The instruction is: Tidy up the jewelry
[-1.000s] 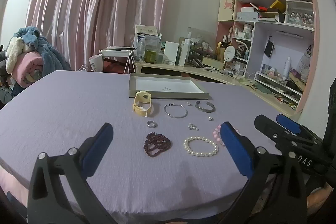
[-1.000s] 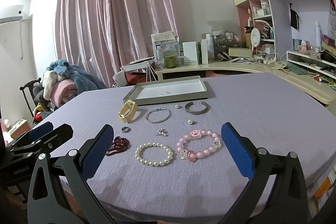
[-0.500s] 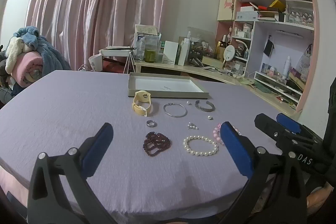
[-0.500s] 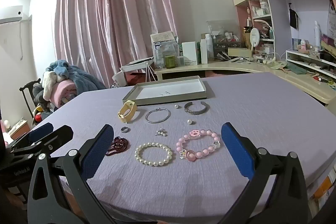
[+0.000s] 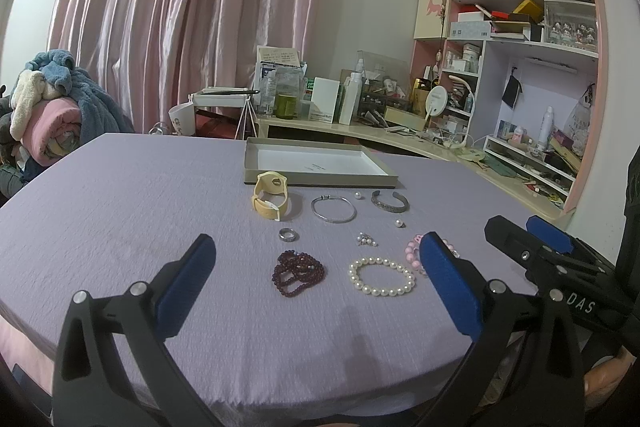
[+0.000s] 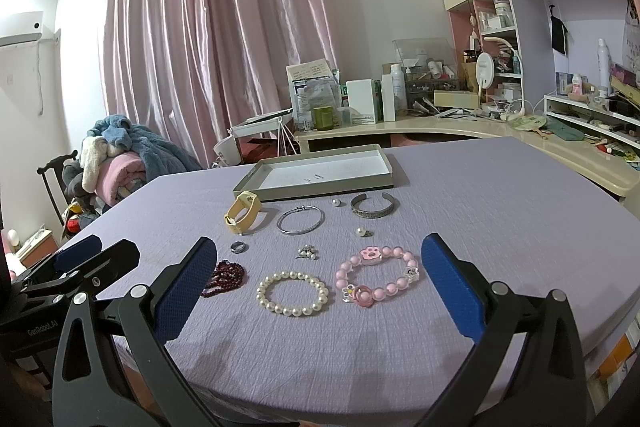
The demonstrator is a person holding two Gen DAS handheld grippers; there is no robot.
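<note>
Jewelry lies on a purple cloth before a shallow grey tray (image 5: 384,174) (image 6: 320,187): a yellow watch band (image 5: 270,201) (image 6: 242,213), a silver bangle (image 5: 333,209) (image 6: 300,220), a dark cuff (image 5: 390,202) (image 6: 374,207), a ring (image 5: 287,235) (image 6: 238,247), a dark red bead bracelet (image 5: 298,272) (image 6: 224,277), a pearl bracelet (image 5: 381,276) (image 6: 293,293) and a pink bead bracelet (image 6: 378,281). My left gripper (image 5: 316,283) is open above the near table edge. My right gripper (image 6: 318,283) is open beside it, to the right.
Two loose pearls (image 6: 336,202) (image 6: 362,231) and a small pearl cluster (image 6: 307,252) lie among the pieces. A cluttered desk (image 6: 440,127) and pink shelves (image 5: 520,67) stand behind. A pile of clothes (image 5: 52,115) sits at the left.
Both grippers have barely shifted; the view has crept slightly. The jewelry has not moved.
</note>
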